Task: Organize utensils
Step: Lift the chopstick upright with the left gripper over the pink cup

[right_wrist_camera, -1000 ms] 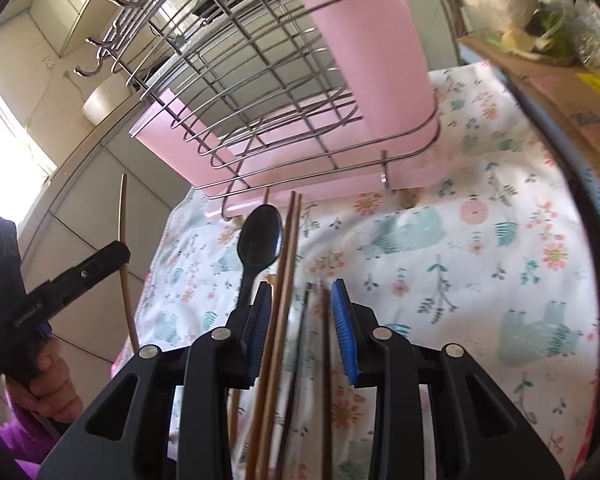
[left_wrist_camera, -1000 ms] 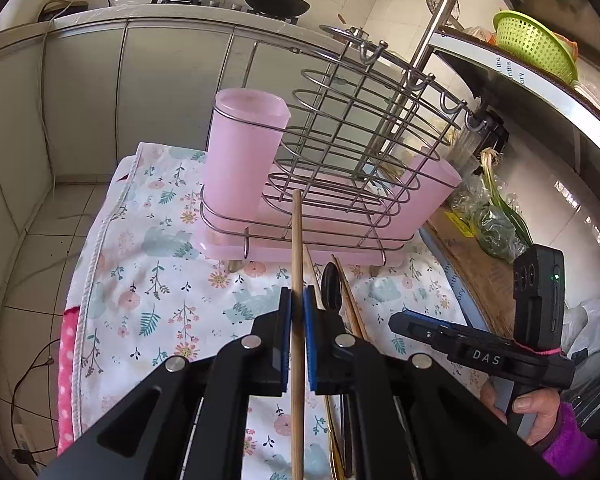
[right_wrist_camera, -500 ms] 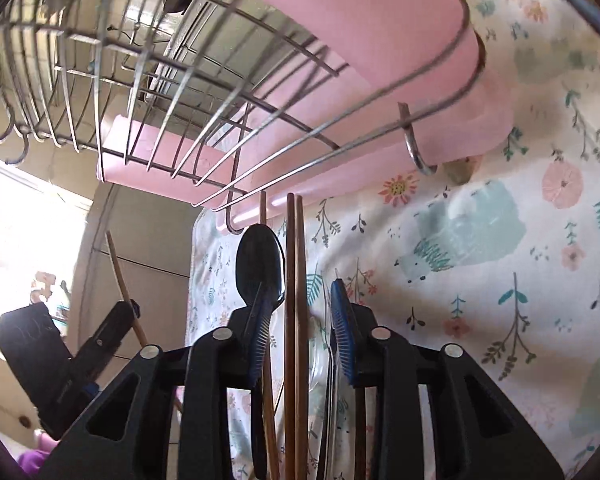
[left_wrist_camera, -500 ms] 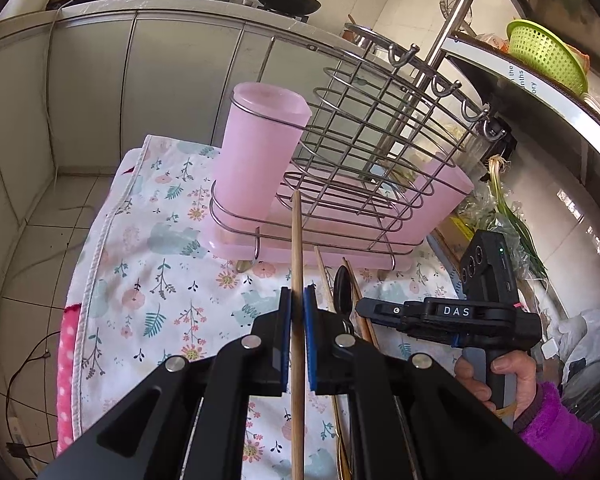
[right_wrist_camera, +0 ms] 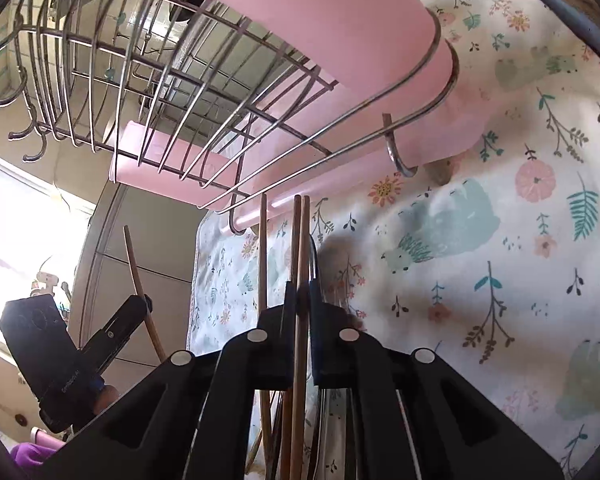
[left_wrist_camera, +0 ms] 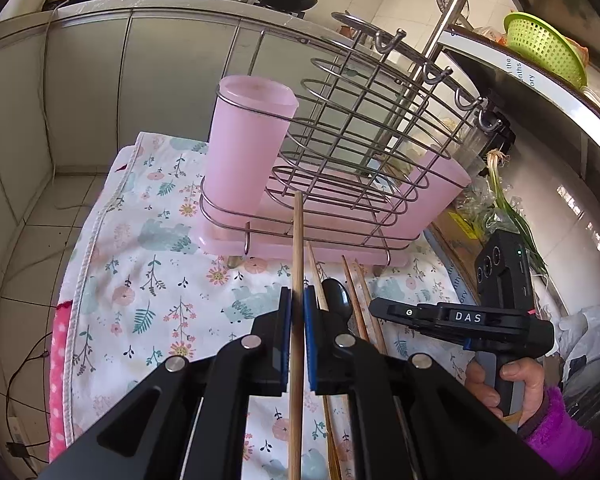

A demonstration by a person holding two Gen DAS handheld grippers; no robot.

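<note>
Left wrist view: straight, pale wooden chopstick [left_wrist_camera: 297,264], slender.

One wooden chopstick [left_wrist_camera: 297,280] is lifted off the cloth, pointing at the rack [left_wrist_camera: 340,184]. More chopsticks [left_wrist_camera: 356,300] and a black spoon [left_wrist_camera: 335,294] lie side by side on the cloth just in front of the rack, tips toward it. The rack, wire on a pink tray, carries an upright pink cup [left_wrist_camera: 244,148] at its left end.
</note>
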